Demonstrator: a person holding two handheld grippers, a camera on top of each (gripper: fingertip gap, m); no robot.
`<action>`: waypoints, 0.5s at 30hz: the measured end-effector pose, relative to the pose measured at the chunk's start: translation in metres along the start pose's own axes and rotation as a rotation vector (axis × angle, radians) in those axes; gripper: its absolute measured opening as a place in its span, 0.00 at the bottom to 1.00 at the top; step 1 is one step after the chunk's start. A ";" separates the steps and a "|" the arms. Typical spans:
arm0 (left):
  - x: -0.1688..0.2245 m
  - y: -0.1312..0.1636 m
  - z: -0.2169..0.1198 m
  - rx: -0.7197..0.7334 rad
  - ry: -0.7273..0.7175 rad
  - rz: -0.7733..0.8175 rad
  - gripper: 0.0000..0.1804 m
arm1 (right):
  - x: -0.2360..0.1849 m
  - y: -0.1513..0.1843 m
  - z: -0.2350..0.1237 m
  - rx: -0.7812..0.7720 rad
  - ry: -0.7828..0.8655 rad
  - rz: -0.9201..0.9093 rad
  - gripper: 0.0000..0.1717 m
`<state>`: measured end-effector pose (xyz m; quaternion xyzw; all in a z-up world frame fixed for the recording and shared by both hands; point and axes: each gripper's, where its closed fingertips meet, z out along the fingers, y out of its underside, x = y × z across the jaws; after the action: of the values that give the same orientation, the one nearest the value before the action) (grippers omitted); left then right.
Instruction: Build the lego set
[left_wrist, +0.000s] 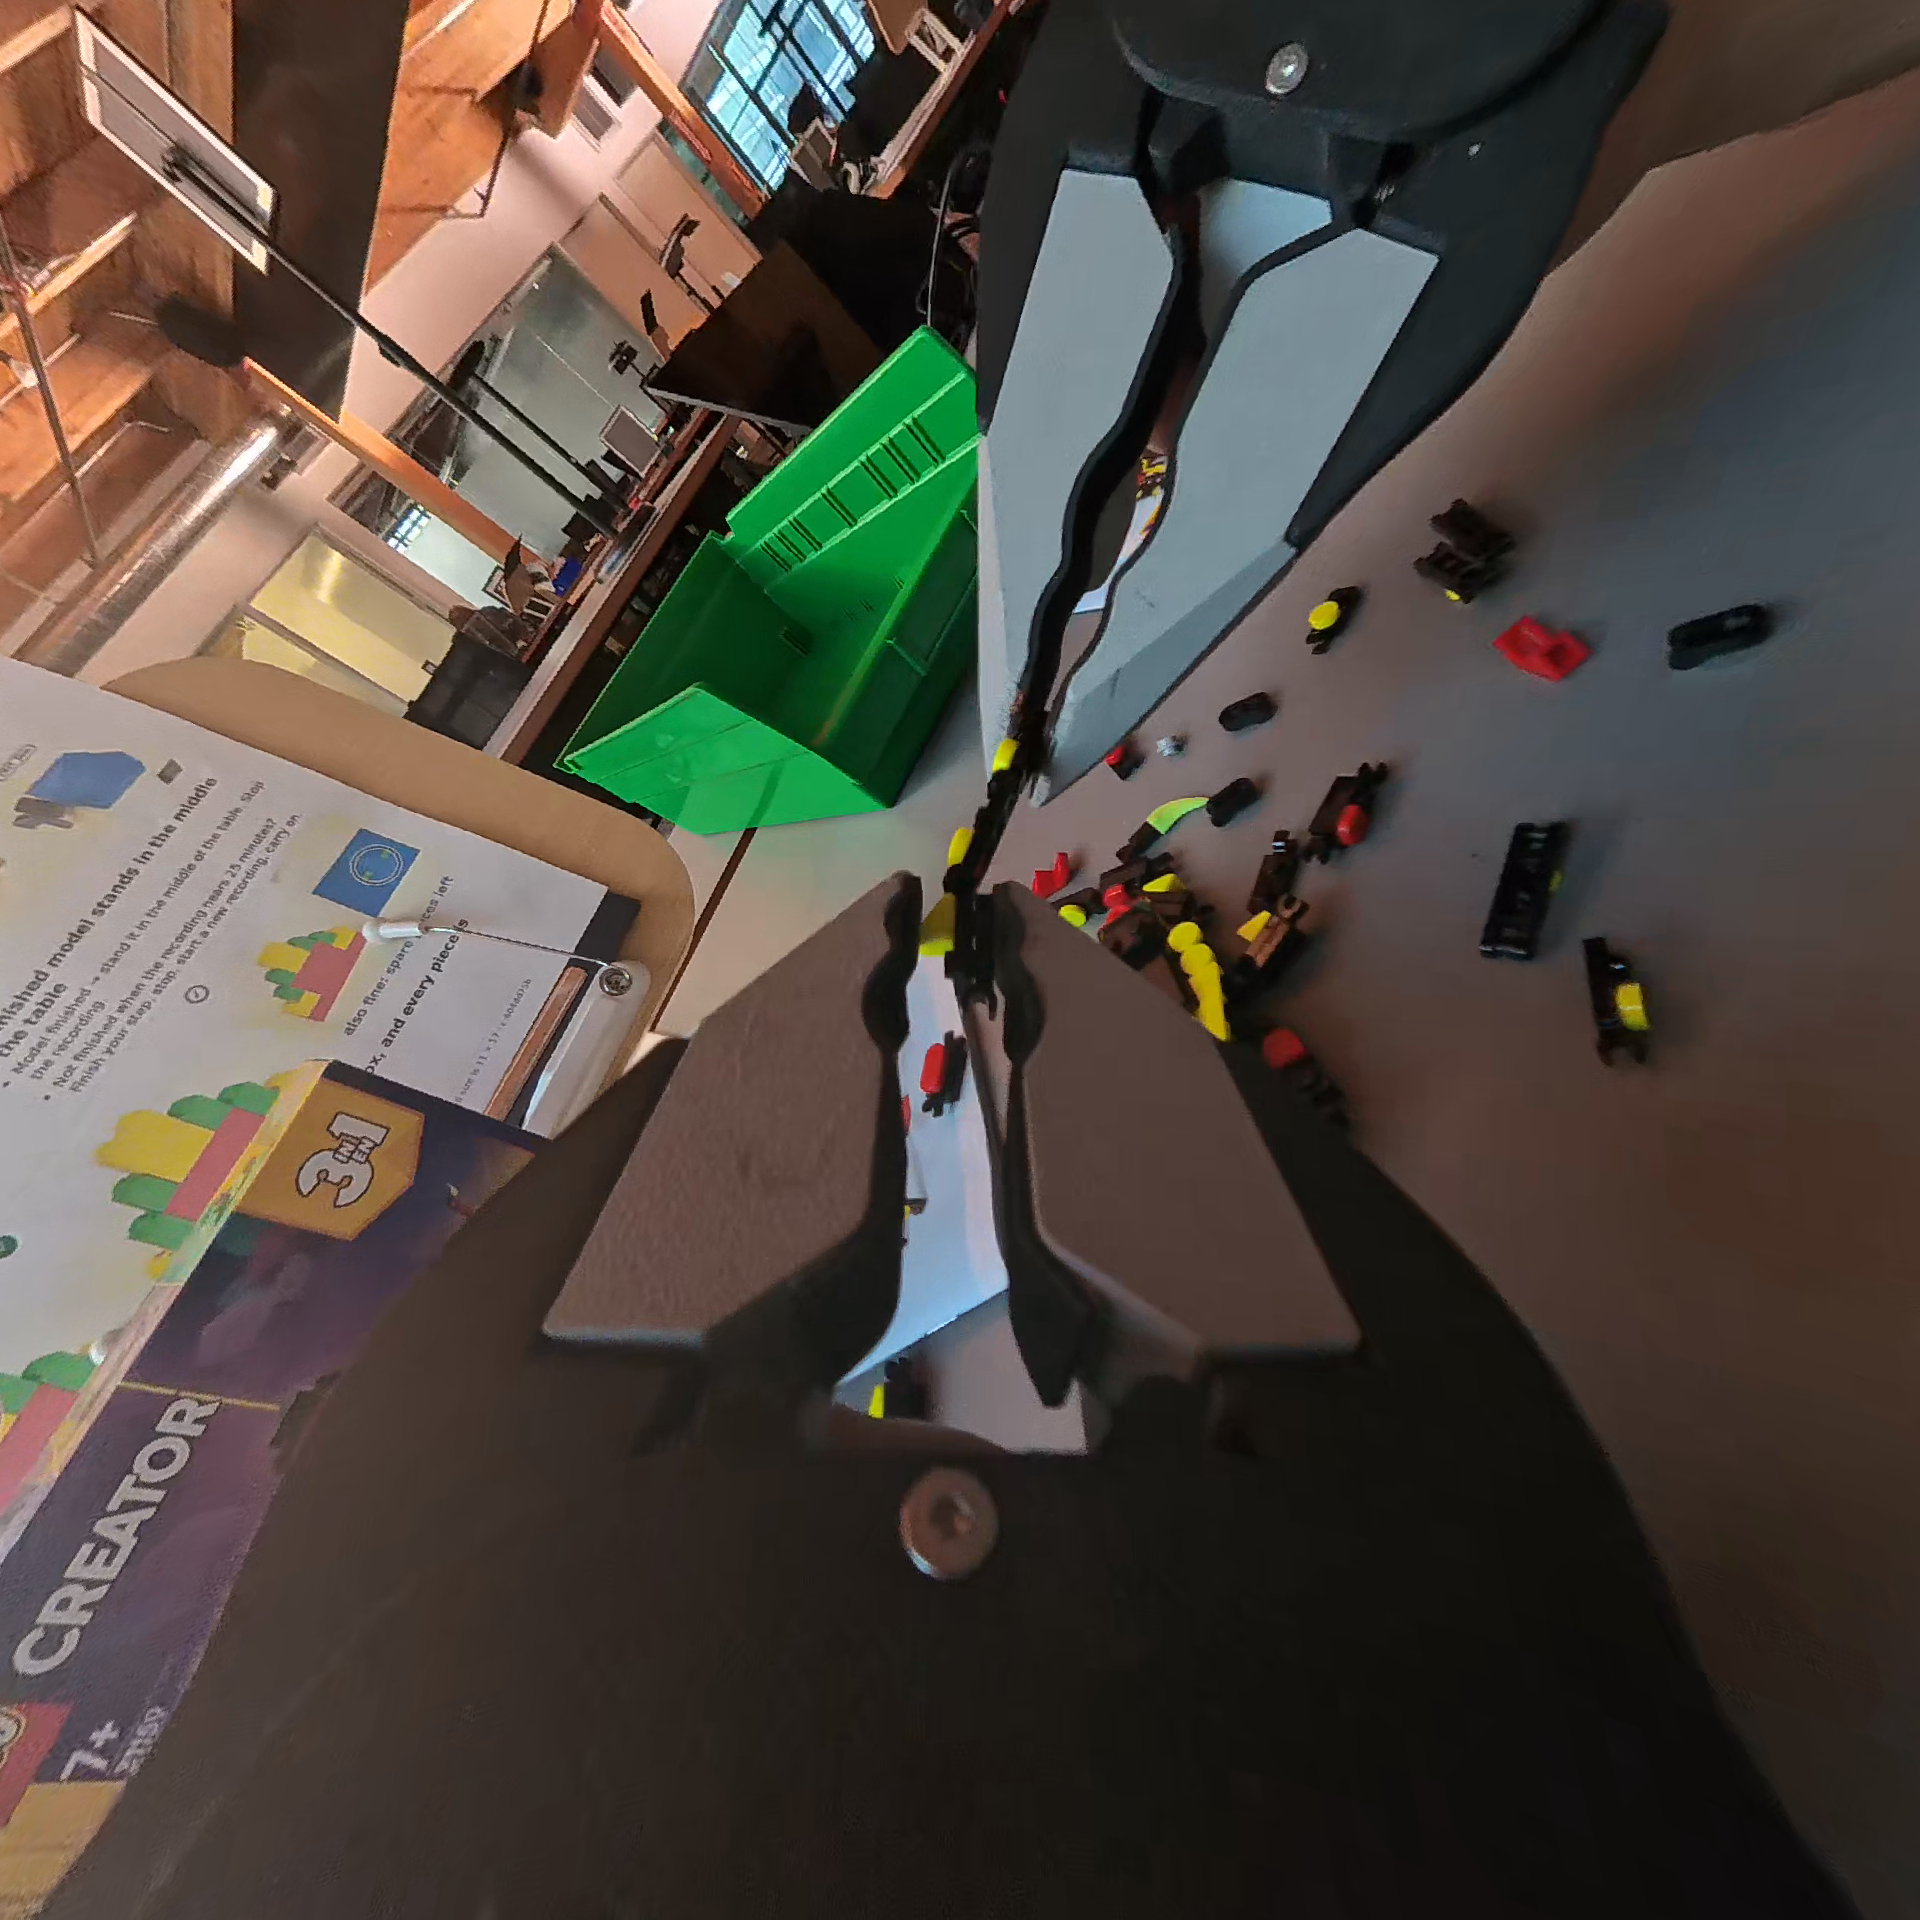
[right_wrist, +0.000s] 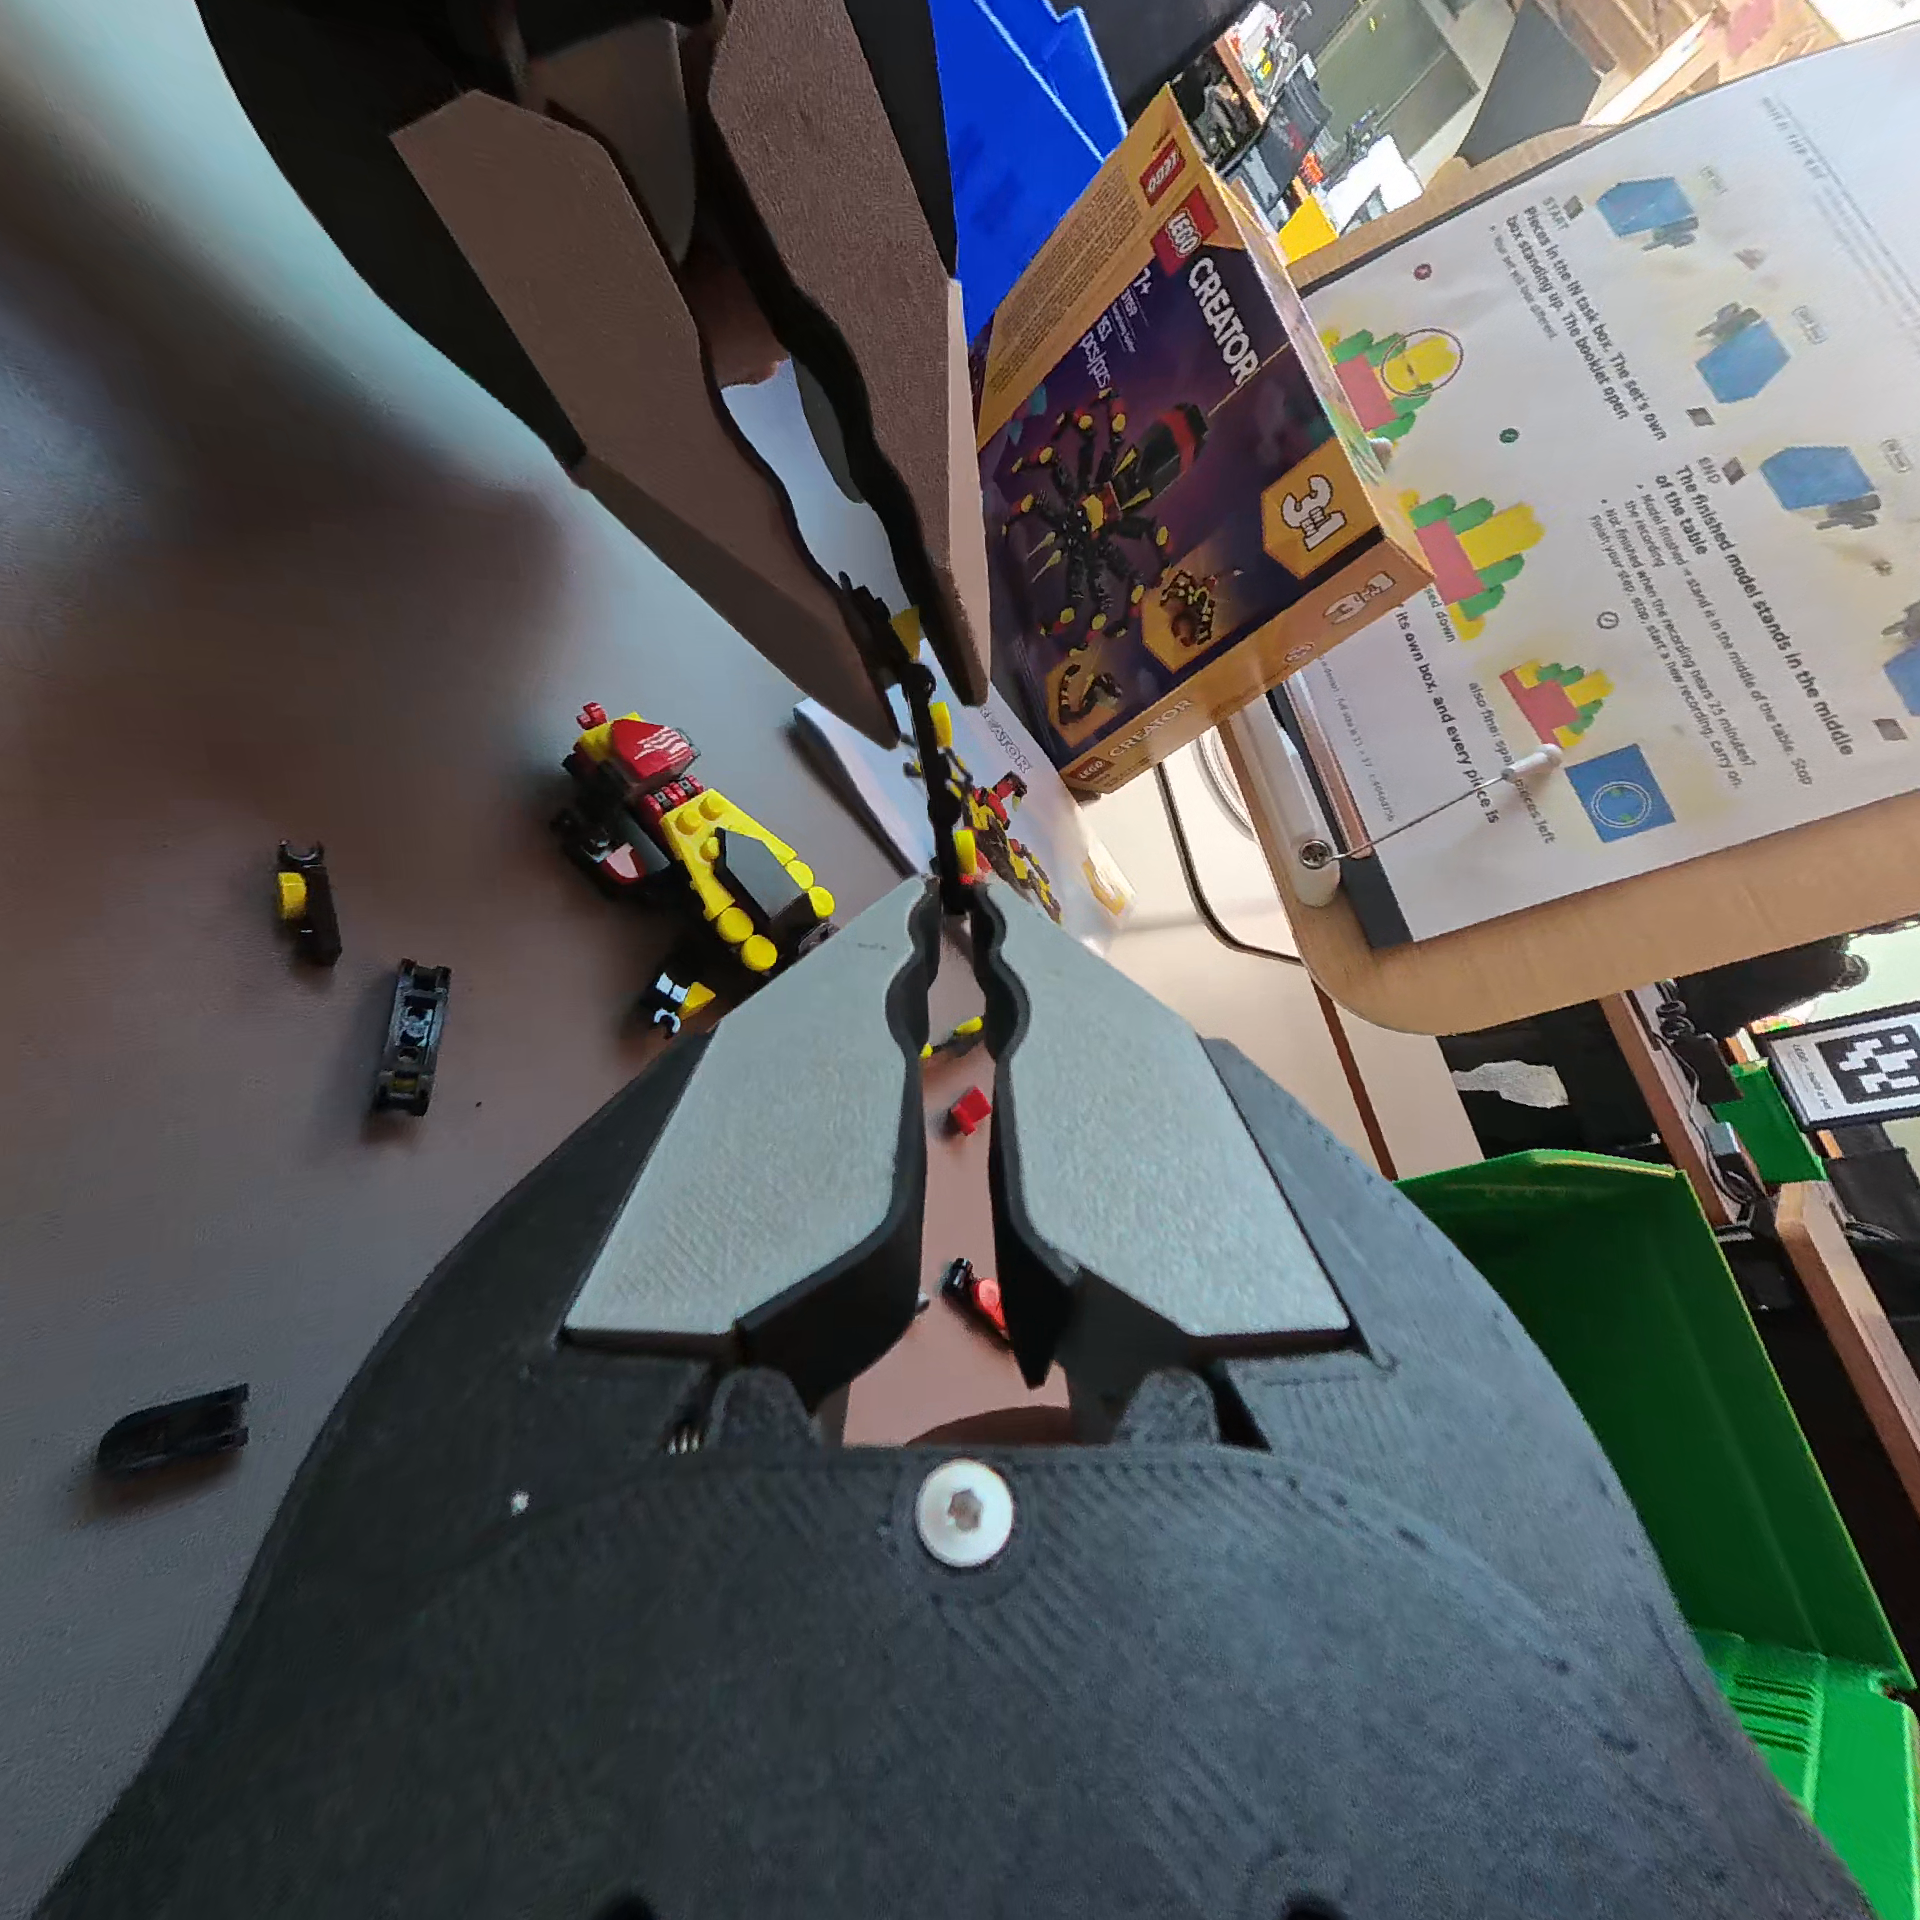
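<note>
A thin black jointed brick strip with yellow studs (left_wrist: 982, 821) hangs in the air between my two grippers, which face each other tip to tip. My left gripper (left_wrist: 956, 904) is closed on its near end. One pad lies against the black strip and the other against a yellow wedge on it. My right gripper (right_wrist: 958, 904) is shut on the strip's (right_wrist: 940, 790) other end. In the left wrist view the right gripper (left_wrist: 1029, 748) reaches in from above. In the right wrist view the left gripper (right_wrist: 920, 675) reaches in from above.
Loose black, red and yellow pieces (left_wrist: 1195, 935) lie on the dark table. A partly built red, yellow and black model (right_wrist: 686, 821) stands beside an open booklet (right_wrist: 862, 769). The set's box (right_wrist: 1174, 447), an instruction sheet on a wooden board (right_wrist: 1662, 520) and a green bin (left_wrist: 790, 644) stand beyond. Less than 4 cm separates the two grippers' tips.
</note>
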<state>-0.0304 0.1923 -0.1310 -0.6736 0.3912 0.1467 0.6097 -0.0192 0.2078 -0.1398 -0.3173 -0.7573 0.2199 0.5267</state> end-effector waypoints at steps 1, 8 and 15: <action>0.001 0.001 0.001 -0.006 0.003 -0.006 0.06 | -0.001 0.002 0.001 -0.011 -0.001 -0.008 0.01; 0.017 0.003 0.006 -0.027 0.050 0.034 0.04 | -0.013 0.002 0.005 -0.019 -0.032 -0.060 0.01; 0.017 0.005 0.007 -0.038 0.054 0.018 0.03 | -0.015 -0.001 0.005 -0.003 -0.028 -0.070 0.01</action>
<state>-0.0203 0.1934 -0.1479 -0.6854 0.4106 0.1413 0.5846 -0.0202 0.1967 -0.1509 -0.2884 -0.7755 0.2048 0.5230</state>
